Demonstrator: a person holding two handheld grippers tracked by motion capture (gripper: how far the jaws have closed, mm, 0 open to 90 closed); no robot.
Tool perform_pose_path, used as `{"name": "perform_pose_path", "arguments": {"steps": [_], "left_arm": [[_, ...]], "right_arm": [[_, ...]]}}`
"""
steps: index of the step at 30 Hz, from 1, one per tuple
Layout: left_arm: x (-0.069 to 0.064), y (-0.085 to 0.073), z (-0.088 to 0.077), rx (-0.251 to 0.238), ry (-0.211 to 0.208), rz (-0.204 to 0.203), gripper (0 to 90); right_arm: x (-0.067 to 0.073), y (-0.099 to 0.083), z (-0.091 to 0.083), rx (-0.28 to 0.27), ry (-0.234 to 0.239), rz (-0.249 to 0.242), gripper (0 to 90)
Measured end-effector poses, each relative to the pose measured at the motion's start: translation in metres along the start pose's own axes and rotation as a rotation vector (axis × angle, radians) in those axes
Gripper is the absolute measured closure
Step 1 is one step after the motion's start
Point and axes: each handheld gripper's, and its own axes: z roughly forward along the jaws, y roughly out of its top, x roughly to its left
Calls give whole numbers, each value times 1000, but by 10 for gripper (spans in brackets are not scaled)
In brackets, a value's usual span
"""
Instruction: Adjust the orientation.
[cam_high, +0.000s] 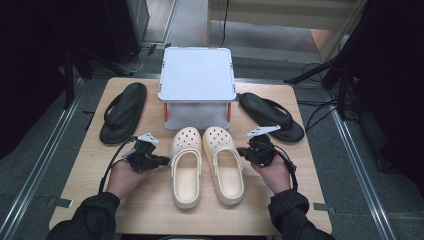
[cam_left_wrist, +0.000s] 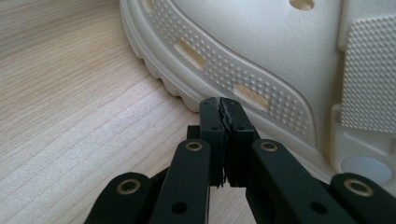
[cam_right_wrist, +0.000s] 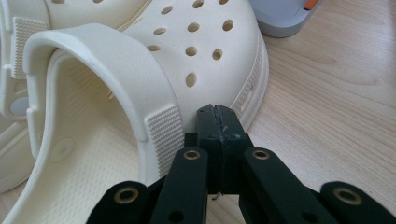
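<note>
Two cream clogs lie side by side, toes pointing away, on the wooden table (cam_high: 150, 205). My left gripper (cam_high: 166, 161) is shut with nothing in it, its tips just beside the outer wall of the left clog (cam_high: 186, 165). In the left gripper view the closed gripper (cam_left_wrist: 221, 103) sits close against that clog's ribbed sole edge (cam_left_wrist: 261, 60). My right gripper (cam_high: 240, 151) is shut and empty too, right at the outer side of the right clog (cam_high: 223, 162). In the right gripper view its gripper (cam_right_wrist: 218, 111) points at the clog (cam_right_wrist: 154, 56) by the strap hinge.
A grey-and-white box (cam_high: 197, 82) with orange clips stands behind the clogs. One black flip-flop (cam_high: 123, 111) lies at the far left and another black flip-flop (cam_high: 271, 115) at the far right. Bare table runs along the front edge.
</note>
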Motion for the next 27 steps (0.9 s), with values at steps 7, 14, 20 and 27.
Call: {"name": "perform_pose_path", "arguments": {"steps": [7, 14, 20, 27], "left_arm": [[-5, 0, 3, 3, -11, 13, 887], [-13, 1, 5, 4, -17, 26, 888], [-9, 3, 0, -8, -17, 13, 814], [-7, 9, -15, -63, -53, -13, 674]], "right_arm": [[1, 1, 2, 1, 7, 2, 900], [4, 1, 3, -4, 12, -3, 900], [2, 1, 2, -13, 15, 1, 880], [-1, 0, -5, -66, 20, 32, 825]]}}
